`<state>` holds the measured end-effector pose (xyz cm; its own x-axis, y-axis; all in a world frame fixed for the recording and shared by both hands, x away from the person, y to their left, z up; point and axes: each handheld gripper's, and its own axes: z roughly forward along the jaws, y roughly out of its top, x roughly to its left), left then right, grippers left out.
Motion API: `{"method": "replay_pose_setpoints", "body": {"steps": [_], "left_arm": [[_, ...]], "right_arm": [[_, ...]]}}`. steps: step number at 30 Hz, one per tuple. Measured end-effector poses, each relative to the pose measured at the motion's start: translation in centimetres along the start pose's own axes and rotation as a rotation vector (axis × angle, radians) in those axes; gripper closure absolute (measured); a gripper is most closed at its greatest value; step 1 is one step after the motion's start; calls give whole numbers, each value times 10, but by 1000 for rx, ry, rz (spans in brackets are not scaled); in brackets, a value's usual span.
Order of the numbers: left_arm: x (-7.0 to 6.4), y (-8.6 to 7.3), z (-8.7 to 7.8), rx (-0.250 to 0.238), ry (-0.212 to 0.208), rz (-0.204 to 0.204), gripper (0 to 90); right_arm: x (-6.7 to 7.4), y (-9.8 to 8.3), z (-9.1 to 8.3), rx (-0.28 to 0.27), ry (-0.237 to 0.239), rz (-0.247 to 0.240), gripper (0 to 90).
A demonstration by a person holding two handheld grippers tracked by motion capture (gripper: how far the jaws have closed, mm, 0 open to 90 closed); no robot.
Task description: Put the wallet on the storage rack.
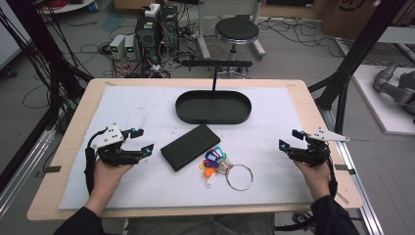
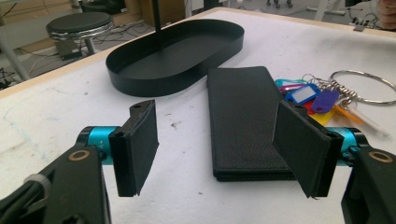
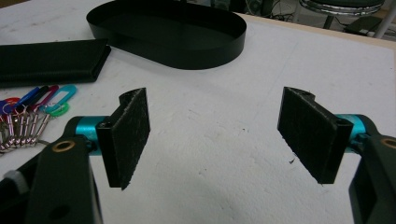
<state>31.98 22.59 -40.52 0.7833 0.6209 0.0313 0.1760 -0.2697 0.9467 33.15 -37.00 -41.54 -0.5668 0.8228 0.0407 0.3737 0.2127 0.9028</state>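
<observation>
The left gripper (image 1: 141, 140) sits at the left of the white-covered worktop (image 1: 147, 103), its jaws wide apart with nothing between them. Just to its right lies a flat black leather wallet (image 1: 190, 147), slanted on the white cover. Behind the wallet stands a black oval metal tray (image 1: 213, 106). Next to the wallet's right end is a bunch of keys with bright plastic tags on a big silver ring (image 1: 222, 166). Far right, the right gripper (image 1: 289, 139) has wide, empty jaws too.
</observation>
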Motion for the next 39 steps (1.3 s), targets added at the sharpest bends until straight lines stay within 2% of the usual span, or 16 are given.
{"method": "replay_pose_setpoints", "body": {"steps": [9,14,20,23,25,26,29,30,33,36,39], "left_arm": [[-11,7,8,-14,-43,-5,314],[-18,12,17,-8,-48,9,319],[-22,14,30,8,-64,21,319],[-23,15,34,13,-69,25,319],[-23,16,35,16,-68,29,319],[-24,16,36,19,-65,30,319],[-23,16,37,26,-63,34,318],[-23,16,37,26,-64,34,318],[-22,15,37,29,-57,34,318],[-22,14,35,35,-48,35,318],[-21,14,34,33,-38,34,318]], "right_arm": [[-1,-1,-1,-2,17,11,260],[2,-5,-7,-1,41,8,351],[8,-8,-10,12,75,48,422],[17,-8,-8,28,101,42,471],[31,-8,-3,61,114,30,483],[31,-8,-3,61,114,30,483],[54,-9,7,122,117,10,520],[54,-9,7,122,117,10,520],[68,-8,14,159,139,5,556],[82,-9,23,212,168,-26,608],[87,-10,27,240,163,-41,632]]}}
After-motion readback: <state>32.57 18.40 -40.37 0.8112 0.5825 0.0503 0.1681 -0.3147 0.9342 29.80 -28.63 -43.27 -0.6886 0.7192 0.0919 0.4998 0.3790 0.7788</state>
